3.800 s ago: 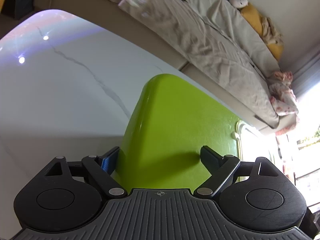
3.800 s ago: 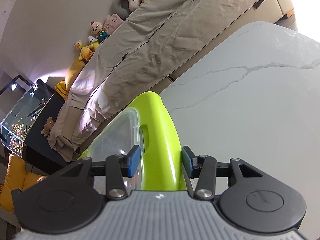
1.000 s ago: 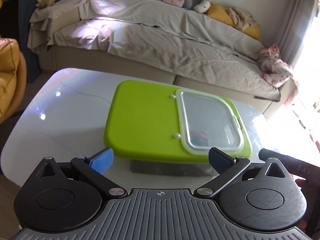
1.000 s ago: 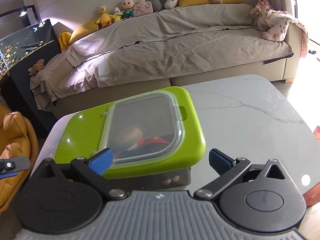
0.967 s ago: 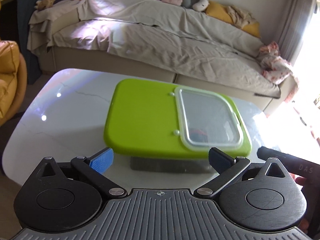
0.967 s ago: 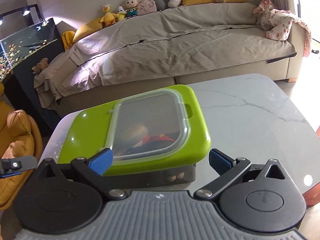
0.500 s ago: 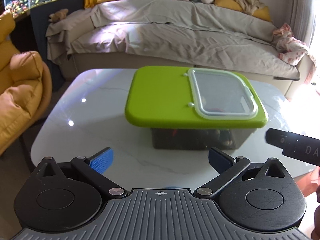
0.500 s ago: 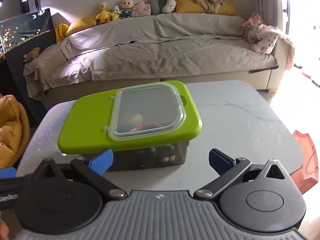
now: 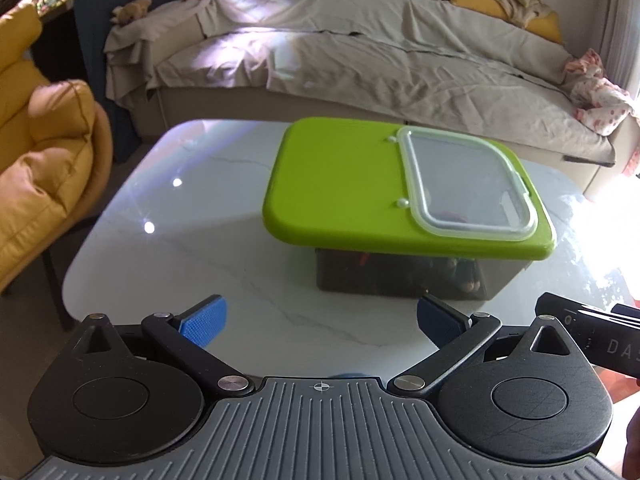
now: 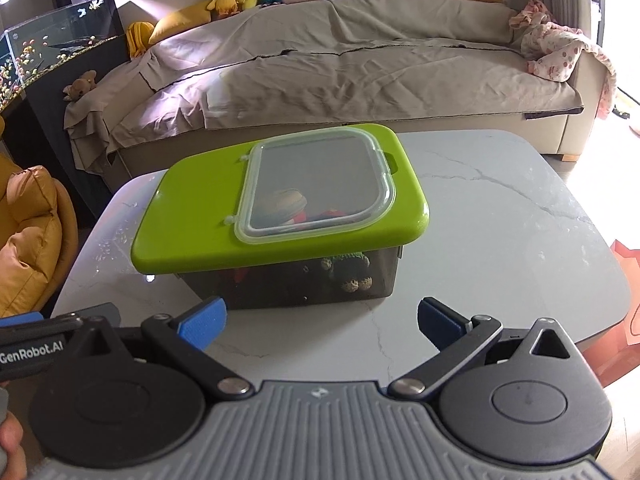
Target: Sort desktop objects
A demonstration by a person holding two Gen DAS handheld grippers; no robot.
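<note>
1. While you hold both claws back at the near edge, the white marble counter point(image 10: 500, 216) spreads ahead of you, with a sheet-draped sofa point(image 10: 360, 64) behind it and a yellow armchair point(image 9: 36, 160) off its left side.
2. Your storage box point(image 10: 292, 280) stands near the middle of the counter, well apart from both claws. Its green lid point(image 10: 192, 216) is on, and the clear hatch point(image 10: 316, 184) in the lid lies flat.
3. Through the hatch and the dark wall you can see toys inside; a knitted green-and-tan one point(image 10: 348, 272) sits against the near wall.
4. Your left claw point(image 9: 318, 318) is spread wide and empty.
5. Your right claw point(image 10: 320, 318) is likewise spread wide, holding nothing.
</note>
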